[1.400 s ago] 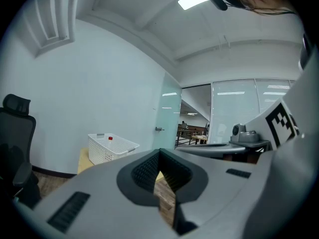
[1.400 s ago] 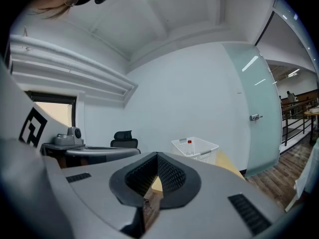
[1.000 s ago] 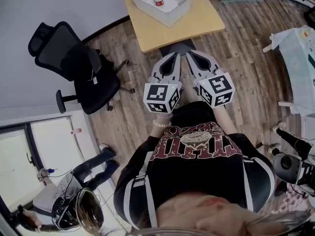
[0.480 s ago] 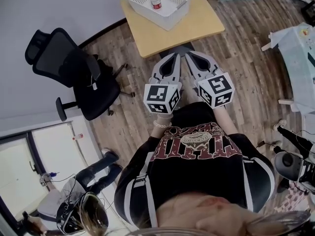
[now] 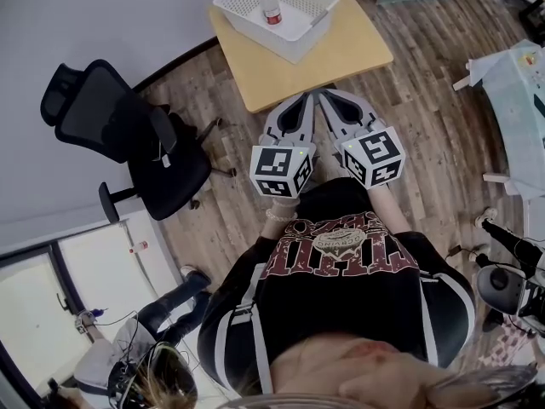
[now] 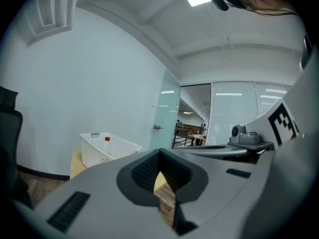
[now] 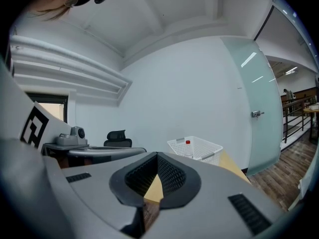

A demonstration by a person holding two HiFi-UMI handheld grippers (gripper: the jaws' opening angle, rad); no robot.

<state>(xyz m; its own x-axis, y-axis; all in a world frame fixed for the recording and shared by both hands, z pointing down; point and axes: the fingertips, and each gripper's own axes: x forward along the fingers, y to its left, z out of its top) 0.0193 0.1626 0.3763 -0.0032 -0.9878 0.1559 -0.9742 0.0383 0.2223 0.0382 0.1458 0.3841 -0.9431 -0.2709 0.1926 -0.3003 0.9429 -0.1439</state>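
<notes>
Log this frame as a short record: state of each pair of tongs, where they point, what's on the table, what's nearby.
left tongs: shut, nothing between them
right tongs: shut, nothing between them
pose: side by side in front of the person's chest, tips close together, aimed at the wooden table
on table: white basket with a red-capped bottle upright inside
contact: both tongs apart from basket and bottle
nearby: black office chair left of the table

Left gripper (image 5: 299, 102) and right gripper (image 5: 333, 100) held side by side at frame centre, both pointing toward the top edge, tips converging and almost meeting; each gripper's jaws closed tip to tip, nothing between them.
</notes>
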